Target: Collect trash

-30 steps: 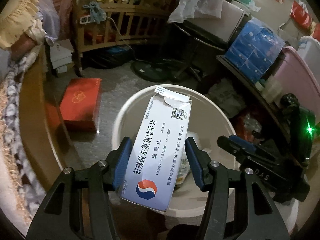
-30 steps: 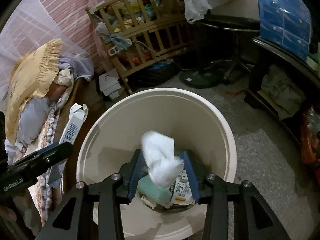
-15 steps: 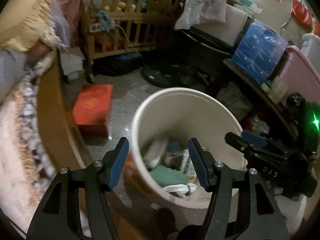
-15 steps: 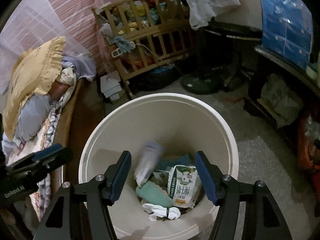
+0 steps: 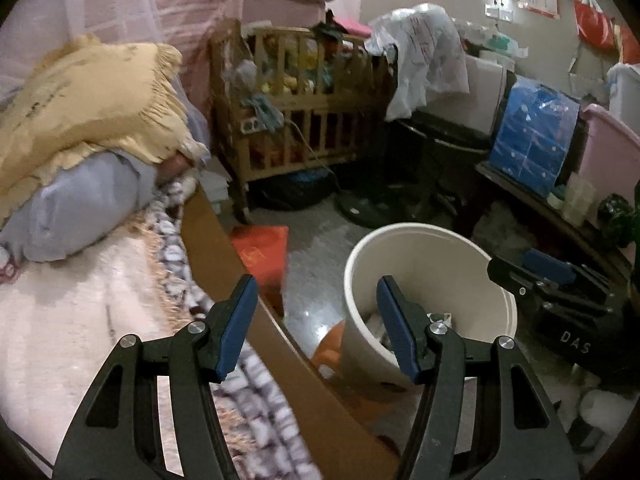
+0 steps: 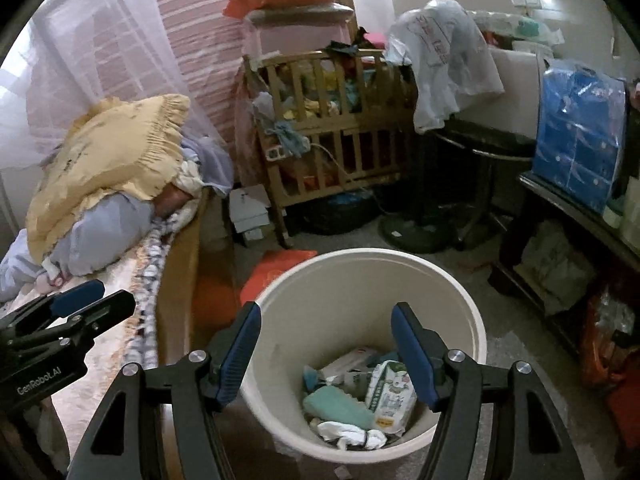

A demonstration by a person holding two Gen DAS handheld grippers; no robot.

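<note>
A cream round bin (image 6: 476, 312) stands on the floor beside the bed; it also shows in the left wrist view (image 5: 352, 272). Inside lie a white medicine box (image 6: 348, 360), a green-white carton (image 6: 390, 396), a teal wad (image 6: 336, 406) and white tissue (image 6: 348, 434). My right gripper (image 6: 326, 354) is open and empty above the bin's near rim. My left gripper (image 5: 316, 326) is open and empty, over the wooden bed edge (image 5: 224, 248) left of the bin. The left gripper also shows in the right wrist view (image 6: 80, 306), and the right one in the left wrist view (image 5: 532, 276).
The bed with a pale mat (image 5: 72, 312), yellow pillow (image 5: 84, 96) and grey bundle (image 5: 76, 208) lies left. A red box (image 5: 260, 252) sits on the floor. A wooden crib (image 6: 332, 128), fan base (image 6: 416, 232), dark shelf (image 6: 568, 208) and blue package (image 6: 576, 136) stand behind and right.
My left gripper let the white medicine box fall into the bin and swung left towards the bed. My right gripper let go of the white tissue, opened and rose above the bin.
</note>
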